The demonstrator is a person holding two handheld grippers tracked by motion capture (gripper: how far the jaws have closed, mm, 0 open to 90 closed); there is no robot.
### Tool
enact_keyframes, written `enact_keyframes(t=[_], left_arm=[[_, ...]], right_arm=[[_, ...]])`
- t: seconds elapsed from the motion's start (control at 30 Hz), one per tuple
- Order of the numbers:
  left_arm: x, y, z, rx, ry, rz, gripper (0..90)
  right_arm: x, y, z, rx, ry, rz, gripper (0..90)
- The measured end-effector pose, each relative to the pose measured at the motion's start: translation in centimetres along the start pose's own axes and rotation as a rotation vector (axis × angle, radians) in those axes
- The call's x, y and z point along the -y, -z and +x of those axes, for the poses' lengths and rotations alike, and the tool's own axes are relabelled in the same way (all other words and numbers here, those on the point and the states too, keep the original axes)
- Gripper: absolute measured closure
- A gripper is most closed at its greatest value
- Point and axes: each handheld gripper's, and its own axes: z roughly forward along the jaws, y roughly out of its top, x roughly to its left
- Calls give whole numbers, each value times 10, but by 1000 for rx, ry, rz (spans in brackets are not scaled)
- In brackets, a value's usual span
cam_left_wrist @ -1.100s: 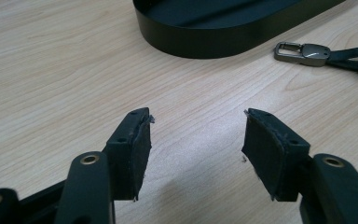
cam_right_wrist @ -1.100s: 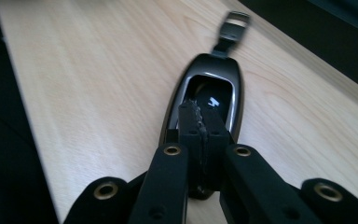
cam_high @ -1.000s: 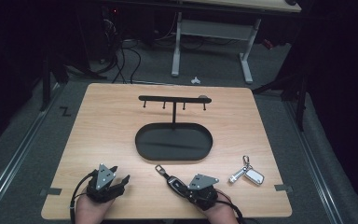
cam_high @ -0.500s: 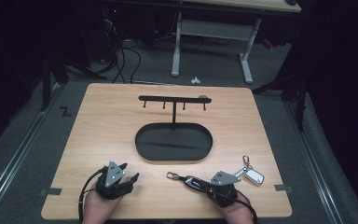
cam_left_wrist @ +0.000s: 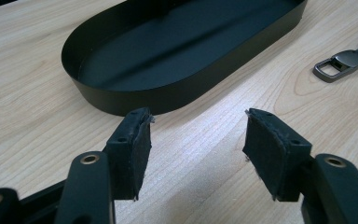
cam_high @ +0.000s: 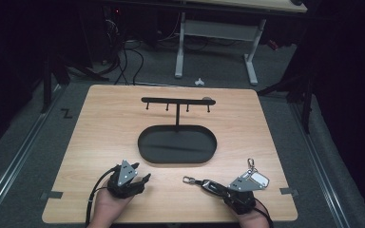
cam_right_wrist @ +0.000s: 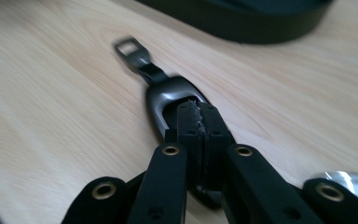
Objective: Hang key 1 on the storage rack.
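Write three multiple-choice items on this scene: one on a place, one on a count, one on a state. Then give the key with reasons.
1. Where does the black key fob lie?
A. in the oval tray
B. on the table near the front edge
C. hung on the rack

2. How many hooks hang under the rack bar?
A. two
B. four
C. six

3. How do the left tongs stand?
A. open, empty
B. shut on the fob
C. shut on the tray

Key: B, the fob rests on wood before the tray, by the right tongs; B, four hooks show; A, pads apart over bare table.

Dragged rightward along the wooden table's near edge: black key fob (cam_high: 212,186), pinched in right gripper (cam_high: 218,189), nearing silver keys (cam_high: 255,177).
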Motion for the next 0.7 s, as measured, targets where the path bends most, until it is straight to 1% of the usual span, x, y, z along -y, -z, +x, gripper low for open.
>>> enact_keyframes(t=[0.03,0.07,0.1,0.13,0.17,0.27,0.4,0.43,0.47,0.5,0.57,0.6,0.67,0.7], left_arm=[[1,1,0,-3,-3,4,414],[1,1,0,-3,-3,4,413],[2,2,0,-5,3,3,413],[2,2,1,-7,3,6,413],[3,3,1,-10,3,7,413],[6,8,2,-18,11,7,413],[12,14,6,-27,23,13,414],[13,15,7,-31,25,16,414],[15,16,8,-37,28,16,414],[17,20,9,-42,32,21,414],[18,22,10,-48,37,16,414],[19,25,11,-54,43,15,414],[20,26,11,-57,46,13,414],[20,26,12,-58,49,13,414]], right_arm=[[-5,-1,9,-34,21,-11,892],[-5,-1,9,-34,21,-11,892],[-6,-2,13,-45,33,-12,893],[-7,-7,20,-76,44,0,893],[-8,-11,23,-88,58,10,893],[-8,-27,32,-90,97,64,893],[-12,-32,30,-80,95,68,892],[-14,-34,28,-70,100,73,894],[-17,-39,26,-71,99,80,893],[-18,-41,25,-70,98,80,893],[-19,-43,25,-66,97,79,893],[-22,-45,23,-58,95,83,892],[-23,-46,22,-54,96,80,892],[-25,-47,19,-47,87,73,889]])
